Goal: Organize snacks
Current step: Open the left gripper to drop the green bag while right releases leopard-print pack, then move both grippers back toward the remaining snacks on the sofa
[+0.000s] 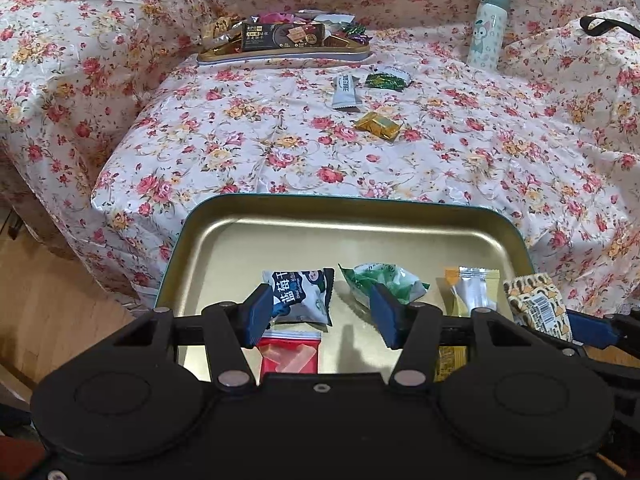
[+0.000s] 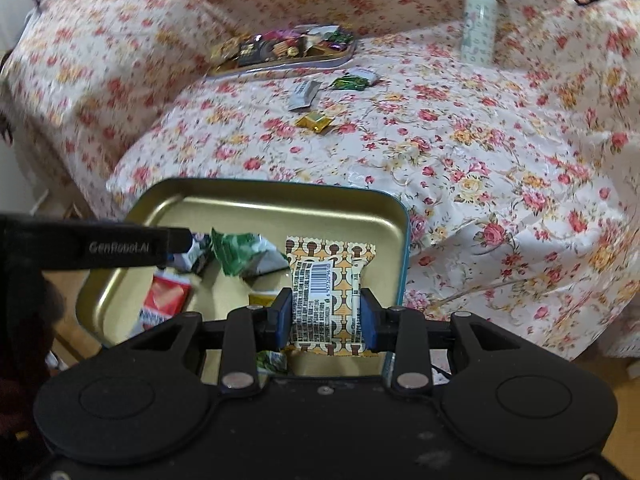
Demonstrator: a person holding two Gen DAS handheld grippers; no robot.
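Right gripper [image 2: 326,316] is clamped on a patterned snack packet [image 2: 326,292], blue pads pressing its two long sides, barcode face up. Pkt hangs over the lower right part of the gold tin tray [image 2: 280,204], which fills the lower centre of the right wrist view. Its long axis runs up-down in frame, along the fingers, so a drop means just easing down and letting go; tray floor sits directly under it.

Left gripper [image 1: 324,312] hovers over the same tray w/ jaws about half apart and nothing between them. Beneath it lie a blue-and-white packet [image 1: 300,296] and a green packet [image 1: 384,284], w/ a red packet [image 1: 290,354] lower down and a silver-orange packet [image 1: 470,290] to the right.

Loose snacks on the floral cover [image 1: 280,152], upper centre of the frame: a gold candy [image 1: 378,125], a grey stick sachet [image 1: 346,92] and a green candy [image 1: 384,81]. They lie well apart from both tools, up-frame and slightly right of the left one. I'd judge the empty left hand is the one free to go for them. A second, heaped tray [image 1: 280,56] sits behind them, a pale bottle [image 1: 486,28] to the upper right.
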